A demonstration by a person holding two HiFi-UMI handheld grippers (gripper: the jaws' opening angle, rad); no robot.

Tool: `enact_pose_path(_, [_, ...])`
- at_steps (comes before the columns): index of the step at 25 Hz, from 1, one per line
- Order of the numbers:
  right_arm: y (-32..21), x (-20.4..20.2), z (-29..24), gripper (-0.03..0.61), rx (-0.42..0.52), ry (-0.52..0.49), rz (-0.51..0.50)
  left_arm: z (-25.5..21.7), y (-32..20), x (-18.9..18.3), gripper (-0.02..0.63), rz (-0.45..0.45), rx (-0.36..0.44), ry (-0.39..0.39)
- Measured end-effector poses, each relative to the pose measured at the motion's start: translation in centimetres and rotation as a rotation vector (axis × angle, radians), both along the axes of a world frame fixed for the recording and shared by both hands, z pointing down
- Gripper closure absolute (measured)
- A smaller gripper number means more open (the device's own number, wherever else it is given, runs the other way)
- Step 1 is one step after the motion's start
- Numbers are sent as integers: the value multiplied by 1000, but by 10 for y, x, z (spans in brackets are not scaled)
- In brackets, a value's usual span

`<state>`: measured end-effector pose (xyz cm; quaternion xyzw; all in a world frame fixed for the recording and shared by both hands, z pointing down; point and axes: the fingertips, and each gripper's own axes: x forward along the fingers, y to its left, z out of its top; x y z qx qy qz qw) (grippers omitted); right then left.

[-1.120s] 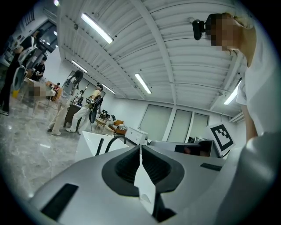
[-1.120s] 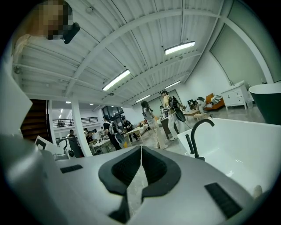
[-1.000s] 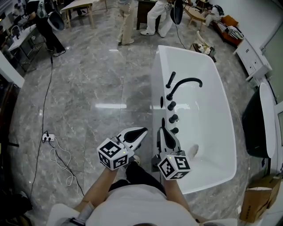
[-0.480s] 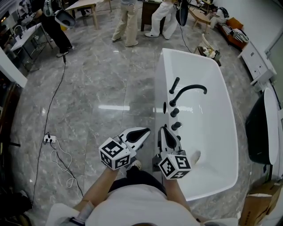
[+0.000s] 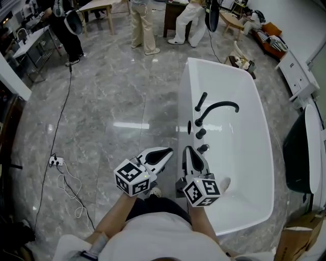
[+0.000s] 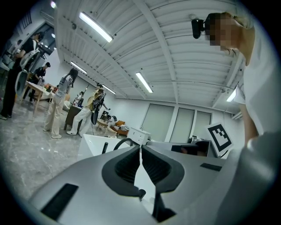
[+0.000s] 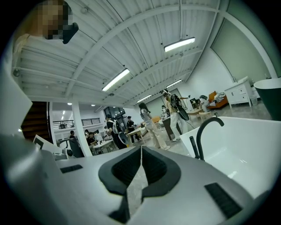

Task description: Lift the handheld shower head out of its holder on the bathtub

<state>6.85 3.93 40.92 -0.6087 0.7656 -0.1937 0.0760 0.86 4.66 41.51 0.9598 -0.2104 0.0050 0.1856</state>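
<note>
The handheld shower head (image 5: pixel 201 100) is a slim black wand that stands upright in its holder on the left rim of the white bathtub (image 5: pixel 182 86). Beside it is the arched black spout (image 5: pixel 220 107), with black knobs (image 5: pixel 200 133) in a row nearer to me. My right gripper (image 5: pixel 187 149) is shut and empty, just short of the nearest knob. My left gripper (image 5: pixel 168 151) is shut and empty over the floor left of the tub. In the right gripper view the wand (image 7: pixel 193 147) stands ahead to the right of the shut gripper (image 7: pixel 141 148). The left gripper view shows the wand (image 6: pixel 104 147) left of the shut gripper (image 6: pixel 141 147).
Several people stand by tables (image 5: pixel 97 5) at the far end of the grey marble floor. A cable and power strip (image 5: pixel 56 160) lie at the left. A dark bin (image 5: pixel 296 153), a white cabinet (image 5: pixel 294 69) and a cardboard box (image 5: pixel 295 235) line the right side.
Both grippers have moved forward alongside the tub, and the fittings now sit closer to them. Both have stayed shut and empty.
</note>
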Motion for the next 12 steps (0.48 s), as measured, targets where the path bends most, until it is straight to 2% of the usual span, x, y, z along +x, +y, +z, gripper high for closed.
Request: enact_pose_path(12, [-6,17,-1,560,-7,12,41,0,-9,11,594,13,-15,15])
